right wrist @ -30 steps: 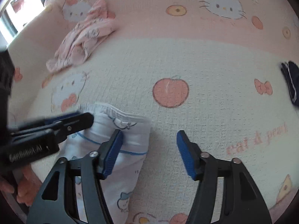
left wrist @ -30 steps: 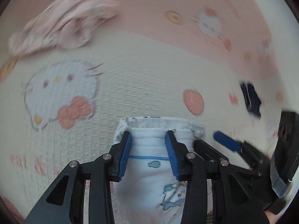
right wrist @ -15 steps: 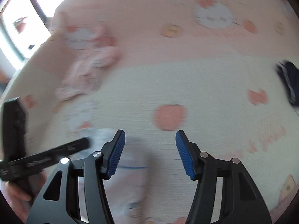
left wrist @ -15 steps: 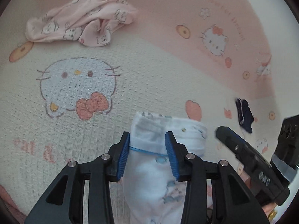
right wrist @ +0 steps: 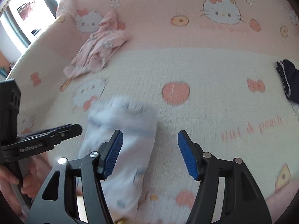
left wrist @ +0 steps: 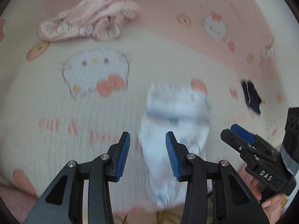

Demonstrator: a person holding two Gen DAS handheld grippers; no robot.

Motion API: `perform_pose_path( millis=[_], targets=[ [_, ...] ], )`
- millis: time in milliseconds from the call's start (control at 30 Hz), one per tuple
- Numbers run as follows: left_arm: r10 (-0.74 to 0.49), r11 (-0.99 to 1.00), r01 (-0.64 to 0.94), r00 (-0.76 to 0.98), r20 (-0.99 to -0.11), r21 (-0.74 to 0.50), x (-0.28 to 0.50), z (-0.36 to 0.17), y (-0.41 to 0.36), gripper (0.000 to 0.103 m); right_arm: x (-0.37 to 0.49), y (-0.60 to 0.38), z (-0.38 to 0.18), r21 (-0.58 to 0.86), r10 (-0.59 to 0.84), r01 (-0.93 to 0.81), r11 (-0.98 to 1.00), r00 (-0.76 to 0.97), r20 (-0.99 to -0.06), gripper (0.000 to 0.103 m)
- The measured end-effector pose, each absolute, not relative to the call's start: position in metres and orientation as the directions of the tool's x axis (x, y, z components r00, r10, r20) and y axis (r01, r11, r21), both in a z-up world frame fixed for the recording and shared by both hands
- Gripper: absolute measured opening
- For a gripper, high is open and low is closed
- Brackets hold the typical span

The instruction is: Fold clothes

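A folded white garment with blue print [left wrist: 175,123] lies on the Hello Kitty blanket [left wrist: 93,97], blurred; it also shows in the right wrist view [right wrist: 123,130]. My left gripper [left wrist: 147,153] is open and empty, pulled back above the garment's near left side. My right gripper [right wrist: 150,153] is open and empty, just right of the garment; it shows at the right of the left wrist view [left wrist: 241,132]. A crumpled pink garment [left wrist: 91,22] lies far left, also in the right wrist view [right wrist: 99,46]. A dark navy garment [right wrist: 289,78] lies at the right.
The blanket [right wrist: 205,65] covers a sofa-like seat with a pink backrest. A window [right wrist: 22,15] is at the far left. The blanket's near edge drops off below the white garment.
My left gripper has let go of the white garment and drawn back and up. The garment now lies flat on the blanket. My right gripper stayed open and shifted slightly.
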State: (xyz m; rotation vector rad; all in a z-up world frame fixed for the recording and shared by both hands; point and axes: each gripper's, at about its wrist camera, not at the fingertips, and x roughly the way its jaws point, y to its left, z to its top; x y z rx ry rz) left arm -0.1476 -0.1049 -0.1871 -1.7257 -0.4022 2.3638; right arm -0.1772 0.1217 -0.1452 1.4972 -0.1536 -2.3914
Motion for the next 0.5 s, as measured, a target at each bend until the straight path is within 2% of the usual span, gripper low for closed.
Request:
perform_pose_path(
  millis=[200, 267, 333, 500],
  targets=[
    [0.285, -0.956, 0.015, -0.172, -0.943, -0.291, -0.114, -0.217, -0.092, 0.042, -0.124, 0.099, -0.175, 0.19, -0.276, 0.299, -0.935, -0.275, -0.921, 0.063],
    [0.282, -0.956, 0.023, -0.181, -0.942, -0.291, -0.109, -0.221, -0.096, 0.043, -0.115, 0.096, -0.183, 0.128, -0.223, 0.326, -0.937, -0.273, -0.936, 0.061],
    [0.3, -0.949, 0.038, -0.188, -0.935, -0.312, -0.107, -0.221, -0.103, 0.043, -0.109, 0.097, -0.188, 0.069, -0.172, 0.34, -0.938, -0.284, -0.943, 0.066],
    [0.302, -0.943, 0.077, -0.218, -0.928, -0.325, -0.096, -0.217, -0.118, 0.047, -0.101, 0.12, -0.183, 0.044, -0.132, 0.283, -0.958, -0.301, -0.944, 0.067]
  ],
)
